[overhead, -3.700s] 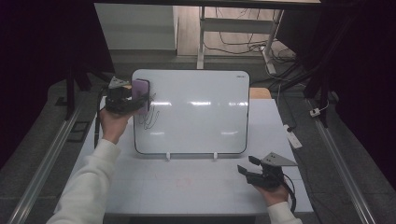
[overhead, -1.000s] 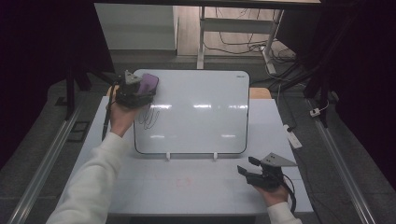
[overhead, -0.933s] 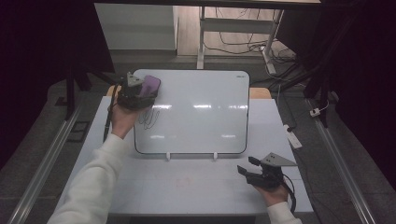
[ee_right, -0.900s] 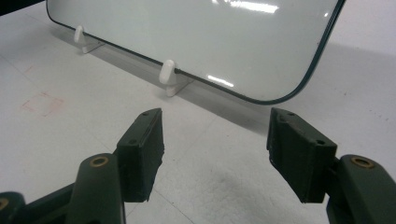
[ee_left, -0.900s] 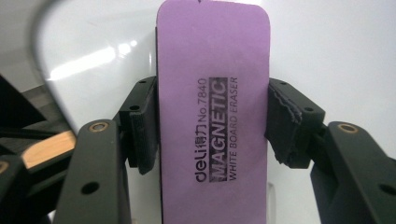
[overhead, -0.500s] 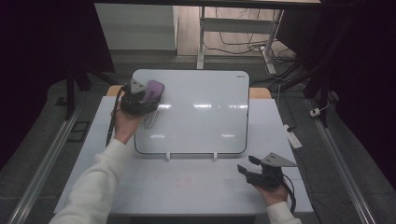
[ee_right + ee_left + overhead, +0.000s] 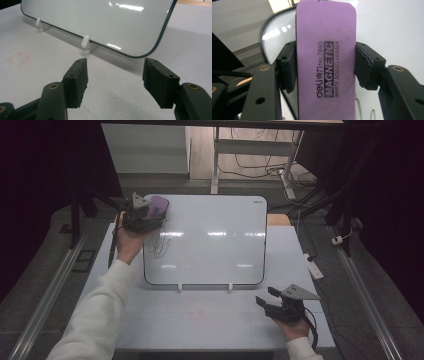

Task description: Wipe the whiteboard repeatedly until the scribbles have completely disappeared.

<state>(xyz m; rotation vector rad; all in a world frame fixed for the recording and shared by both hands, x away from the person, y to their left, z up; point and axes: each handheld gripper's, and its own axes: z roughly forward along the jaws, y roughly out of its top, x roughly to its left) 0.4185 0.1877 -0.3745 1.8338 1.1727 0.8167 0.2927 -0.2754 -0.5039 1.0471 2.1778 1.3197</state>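
A whiteboard point(image 7: 210, 240) leans on two white clips on the white table point(image 7: 200, 320). Black scribbles point(image 7: 161, 245) mark its left side. My left gripper point(image 7: 152, 211) is shut on a purple magnetic whiteboard eraser point(image 7: 158, 207), held at the board's upper left corner. In the left gripper view the eraser point(image 7: 326, 62) stands between both pads, pressed from each side. My right gripper point(image 7: 264, 297) rests on the table at the front right, open and holding nothing. In the right gripper view it point(image 7: 115, 75) points at the board's lower corner point(image 7: 150, 50).
A white clip point(image 7: 86, 44) props the board's lower edge. A small white object point(image 7: 316, 268) lies at the table's right edge. Faint red marks point(image 7: 195, 312) show on the table in front of the board. Beyond the table are cables and a desk frame point(image 7: 250, 155).
My left gripper with the eraser has moved right and slightly up along the board's top left corner, above the scribbles. My right gripper has stayed in place.
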